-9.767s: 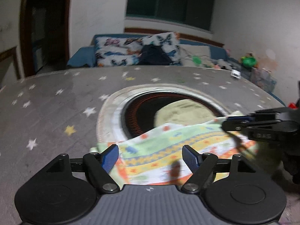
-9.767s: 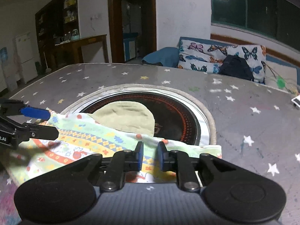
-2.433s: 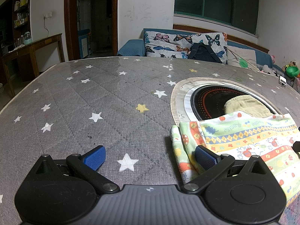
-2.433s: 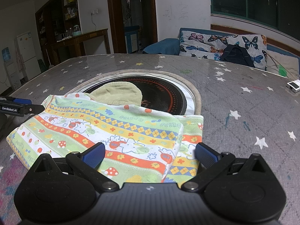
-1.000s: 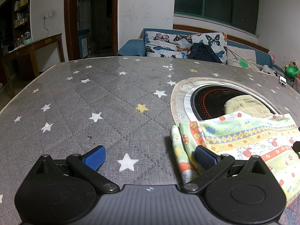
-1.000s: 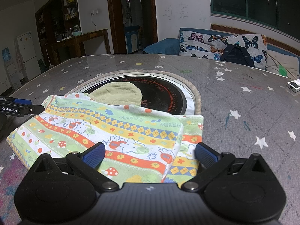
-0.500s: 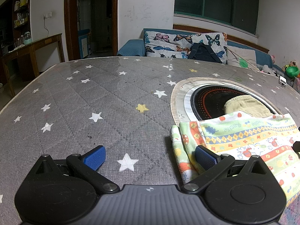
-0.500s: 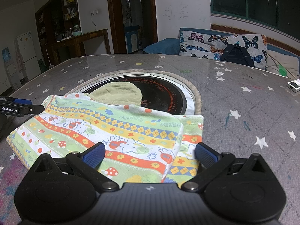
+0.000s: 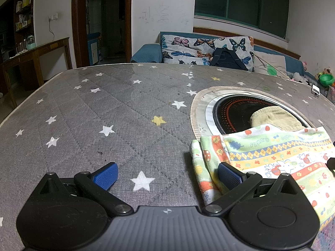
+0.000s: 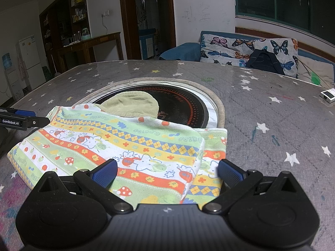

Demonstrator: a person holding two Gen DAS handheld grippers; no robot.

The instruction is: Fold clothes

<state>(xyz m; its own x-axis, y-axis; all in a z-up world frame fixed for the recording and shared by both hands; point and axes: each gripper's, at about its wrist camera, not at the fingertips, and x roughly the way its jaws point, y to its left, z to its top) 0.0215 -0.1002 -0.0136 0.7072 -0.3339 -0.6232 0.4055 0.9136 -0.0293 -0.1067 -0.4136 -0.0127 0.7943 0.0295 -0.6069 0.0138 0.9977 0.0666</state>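
A folded child's garment with green, yellow and orange printed stripes (image 10: pixel 117 142) lies flat on the grey star-patterned table; it also shows in the left wrist view (image 9: pixel 272 156). My right gripper (image 10: pixel 166 170) is open and empty, its jaws spread wide just above the garment's near edge. My left gripper (image 9: pixel 167 174) is open and empty at the garment's left end, its right finger beside the folded edge; it shows in the right wrist view (image 10: pixel 18 118) too. A beige cloth (image 10: pixel 130 103) sticks out from under the garment.
A round black hotplate with a pale rim (image 10: pixel 184 104) is set into the table behind the garment. A small white device (image 10: pixel 327 95) lies at the far right. A sofa with butterfly cushions (image 9: pixel 207 48) and a dark bag stands beyond the table.
In the last second nothing has moved. About ten seconds ago my right gripper was shut on the garment's edge; it has let go and both grippers now stand open over the flat folded garment.
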